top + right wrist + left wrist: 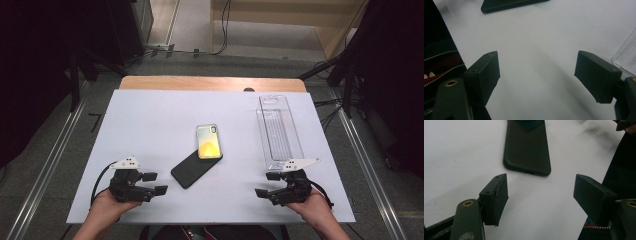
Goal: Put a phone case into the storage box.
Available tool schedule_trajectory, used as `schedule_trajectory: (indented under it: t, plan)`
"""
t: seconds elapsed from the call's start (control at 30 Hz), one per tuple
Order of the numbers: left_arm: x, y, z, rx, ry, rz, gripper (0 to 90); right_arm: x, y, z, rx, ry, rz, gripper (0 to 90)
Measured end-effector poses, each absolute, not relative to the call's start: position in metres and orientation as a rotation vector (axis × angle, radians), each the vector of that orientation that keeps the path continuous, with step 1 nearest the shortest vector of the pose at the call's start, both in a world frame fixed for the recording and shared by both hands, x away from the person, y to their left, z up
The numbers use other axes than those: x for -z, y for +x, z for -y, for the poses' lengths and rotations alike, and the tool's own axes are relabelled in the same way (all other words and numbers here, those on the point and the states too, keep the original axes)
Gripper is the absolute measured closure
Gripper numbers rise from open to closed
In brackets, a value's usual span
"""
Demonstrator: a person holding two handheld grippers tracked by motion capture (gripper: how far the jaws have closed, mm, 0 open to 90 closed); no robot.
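- No brand, label or writing is readable on any item.
- Surface: white sheet point(150, 130) laid over a wooden table whose far edge point(210, 83) shows; grey floor around it, metal rails at both sides, cables on the floor beyond, dark room edges.
- Left gripper point(159, 183): held at the near left of the sheet, jaws apart, nothing between them; pads point(495, 197) sit over bare sheet.
- Dark phone case point(192, 167): lies flat at centre, diagonal, directly ahead of the left gripper's jaws, well apart from them.
- Phone point(208, 141): iridescent yellow back up, camera at the far end, lies overlapping the case's far end.
- Clear plastic tray point(278, 131): 1 long box, at the right, lengthwise away from the person.
- Right gripper point(264, 184): near right, jaws apart, empty; the tray's near corner point(627, 58) sits just beside its right jaw.
- Nothing stands between either gripper and the case.
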State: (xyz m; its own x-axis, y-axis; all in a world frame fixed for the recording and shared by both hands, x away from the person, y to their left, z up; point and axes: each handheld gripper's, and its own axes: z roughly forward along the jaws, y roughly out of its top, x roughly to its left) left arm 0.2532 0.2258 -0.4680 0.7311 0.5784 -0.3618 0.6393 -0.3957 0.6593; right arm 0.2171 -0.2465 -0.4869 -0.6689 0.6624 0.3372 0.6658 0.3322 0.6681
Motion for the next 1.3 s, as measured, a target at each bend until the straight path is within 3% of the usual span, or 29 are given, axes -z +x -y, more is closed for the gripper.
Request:
schedule_trajectory:
  t: [1.3]
  plan:
    - [0.4671, 0.2579, -0.2277, 0.1, 2.092, -0.94, 28.1, 0.486, 0.2161, 0.2462, 1.292, -1.272, 2.553, 18.7]
